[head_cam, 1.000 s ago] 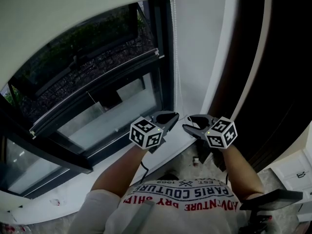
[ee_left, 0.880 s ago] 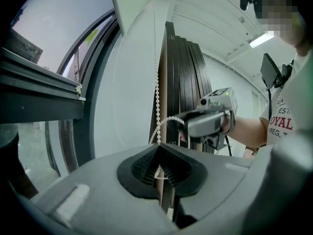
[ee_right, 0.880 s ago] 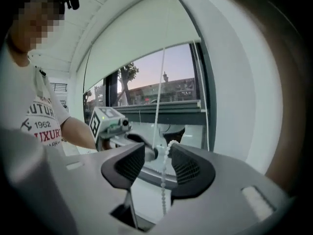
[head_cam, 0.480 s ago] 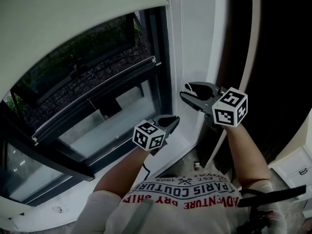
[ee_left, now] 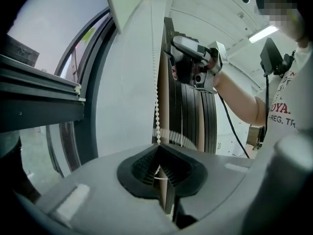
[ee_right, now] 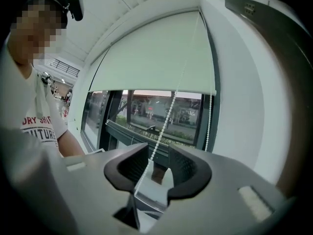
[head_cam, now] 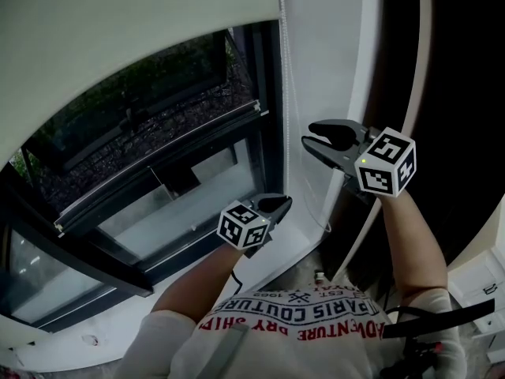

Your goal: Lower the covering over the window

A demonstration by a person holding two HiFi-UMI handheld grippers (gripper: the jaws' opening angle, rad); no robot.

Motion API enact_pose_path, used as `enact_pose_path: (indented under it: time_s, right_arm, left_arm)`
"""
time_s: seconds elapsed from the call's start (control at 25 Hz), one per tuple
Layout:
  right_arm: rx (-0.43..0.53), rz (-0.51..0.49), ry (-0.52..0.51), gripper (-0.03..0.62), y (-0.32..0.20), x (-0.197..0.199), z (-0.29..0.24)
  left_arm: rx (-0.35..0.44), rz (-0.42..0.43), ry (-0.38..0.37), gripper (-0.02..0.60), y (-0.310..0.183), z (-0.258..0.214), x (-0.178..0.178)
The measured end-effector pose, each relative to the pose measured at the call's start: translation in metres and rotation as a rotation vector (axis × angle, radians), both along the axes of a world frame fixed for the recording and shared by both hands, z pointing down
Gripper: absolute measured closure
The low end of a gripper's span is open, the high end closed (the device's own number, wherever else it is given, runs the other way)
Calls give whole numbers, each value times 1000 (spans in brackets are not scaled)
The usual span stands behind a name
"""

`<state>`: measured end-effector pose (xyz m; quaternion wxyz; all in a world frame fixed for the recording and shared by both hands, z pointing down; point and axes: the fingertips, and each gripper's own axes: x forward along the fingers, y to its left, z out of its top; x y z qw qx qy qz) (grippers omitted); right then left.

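Note:
A pale roller blind [head_cam: 118, 38] covers the top of the window [head_cam: 158, 156]. Its white bead chain [head_cam: 282, 77] hangs down the frame's right side. Low down, my left gripper [head_cam: 286, 202] is shut on the chain; in the left gripper view the beads [ee_left: 156, 102] run up from the pinched jaws [ee_left: 159, 169]. Higher up, my right gripper [head_cam: 309, 137] has its jaws closing around the chain. In the right gripper view the beads [ee_right: 168, 112] pass between the parted pads [ee_right: 182, 166] of that gripper [ee_right: 157, 164] without being pressed. The second strand [ee_right: 209, 124] hangs beside it.
A white wall strip [head_cam: 331, 54] and a dark door panel [head_cam: 458, 93] stand right of the chain. The white sill [head_cam: 264, 251] runs below the dark window frame [head_cam: 264, 133]. A white cabinet [head_cam: 483, 281] sits at the lower right.
My right gripper has risen from beside the left one to a higher spot on the chain, and its jaws have narrowed. The left gripper has stayed low, still shut.

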<state>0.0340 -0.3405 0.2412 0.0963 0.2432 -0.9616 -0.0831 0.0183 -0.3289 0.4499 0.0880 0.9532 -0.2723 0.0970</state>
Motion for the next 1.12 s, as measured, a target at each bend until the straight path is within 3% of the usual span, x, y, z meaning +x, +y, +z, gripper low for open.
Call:
enact_pose_path:
  time_s: [0.36,0.52,0.64,0.72,1.12]
  right_arm:
    - [21,-3,-97,474,-19,-21,-46]
    - [-48,-15,-177,476,-32,-29,-56]
    - [-118,-37,-242,524,-37,-34,-56]
    - [-120,-31,-250,569,-39,-36,-56]
    - [-93,-7,-215,579,-36,-27,-31]
  left_arm:
    - [-6,21,-9,575,1,0,7]
    - [-3,20,-3,575,1,-1,9]
    - [-5,21,0,575,-1,1,10]
    - [-4,21,4,575,-2,1,12]
    - [-33,20,-27,575,-2,26,20]
